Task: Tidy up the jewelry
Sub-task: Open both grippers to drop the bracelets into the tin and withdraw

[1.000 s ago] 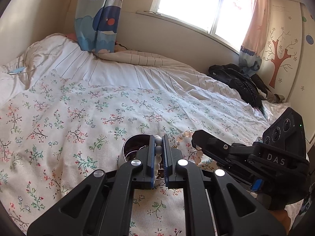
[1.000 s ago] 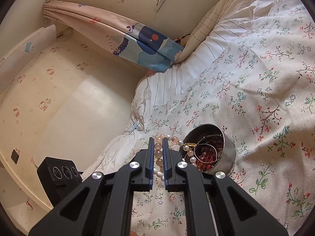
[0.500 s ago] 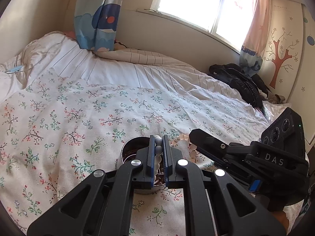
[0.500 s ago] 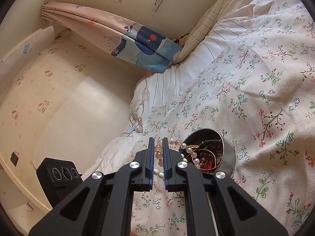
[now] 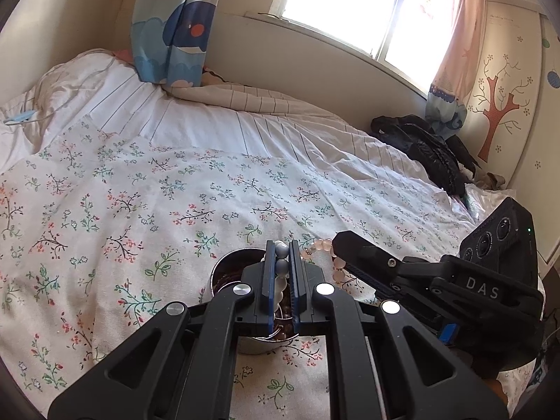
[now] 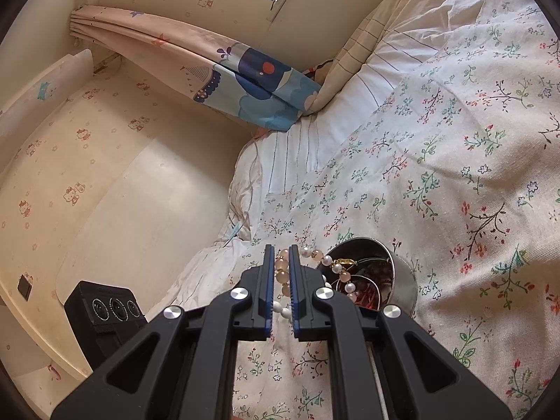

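Both tongs pinch beads: left tongs (image 5: pixel 281 266) white beads (image 5: pixel 281 281), right tongs (image 6: pixel 281 273) pink beads (image 6: pixel 282 268), maybe to untangle them above the tin (image 6: pixel 402 273).

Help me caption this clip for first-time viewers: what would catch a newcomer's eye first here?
Two black grippers meet low in both views, each shut on one bead strand: the left gripper pinches grey-white beads, the right gripper pinches peach beads. Just beneath sits a small metal tin of jewelry on the flowered bedspread. Behind, a whale-print curtain hangs beside a bright window.
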Action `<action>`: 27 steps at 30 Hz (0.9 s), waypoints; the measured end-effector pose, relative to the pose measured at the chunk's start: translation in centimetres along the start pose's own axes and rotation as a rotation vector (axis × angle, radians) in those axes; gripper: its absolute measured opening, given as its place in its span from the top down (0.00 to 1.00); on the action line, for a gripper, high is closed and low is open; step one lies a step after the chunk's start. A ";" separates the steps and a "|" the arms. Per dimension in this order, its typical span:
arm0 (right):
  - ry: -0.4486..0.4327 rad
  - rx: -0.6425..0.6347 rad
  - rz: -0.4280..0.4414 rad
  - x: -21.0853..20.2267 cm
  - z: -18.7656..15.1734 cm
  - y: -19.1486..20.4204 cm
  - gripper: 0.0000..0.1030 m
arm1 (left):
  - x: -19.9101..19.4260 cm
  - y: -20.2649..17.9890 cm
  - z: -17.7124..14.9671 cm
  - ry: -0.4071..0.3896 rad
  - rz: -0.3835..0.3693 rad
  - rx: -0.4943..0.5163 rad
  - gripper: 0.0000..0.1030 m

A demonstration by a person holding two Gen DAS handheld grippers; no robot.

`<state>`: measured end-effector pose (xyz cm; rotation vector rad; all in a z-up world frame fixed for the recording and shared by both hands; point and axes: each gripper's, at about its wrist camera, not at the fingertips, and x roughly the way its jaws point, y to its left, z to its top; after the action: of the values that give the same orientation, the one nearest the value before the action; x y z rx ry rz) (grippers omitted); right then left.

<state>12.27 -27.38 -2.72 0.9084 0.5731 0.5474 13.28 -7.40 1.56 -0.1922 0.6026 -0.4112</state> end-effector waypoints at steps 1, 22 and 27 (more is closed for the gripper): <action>-0.001 0.001 0.000 0.0 0.1 -0.1 0.91 | 0.1 0.0 0.0 0.002 -0.001 0.000 0.93; -0.006 0.014 -0.011 0.3 0.7 -0.7 0.91 | 1.1 1.3 0.3 0.017 0.079 -0.025 0.66; -0.016 0.005 -0.034 -0.2 0.8 -0.6 0.76 | 0.7 1.5 0.3 0.007 0.119 -0.020 0.52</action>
<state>12.75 -28.25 -2.78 0.9054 0.5747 0.5075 14.44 -6.38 0.97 -0.1730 0.6223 -0.2915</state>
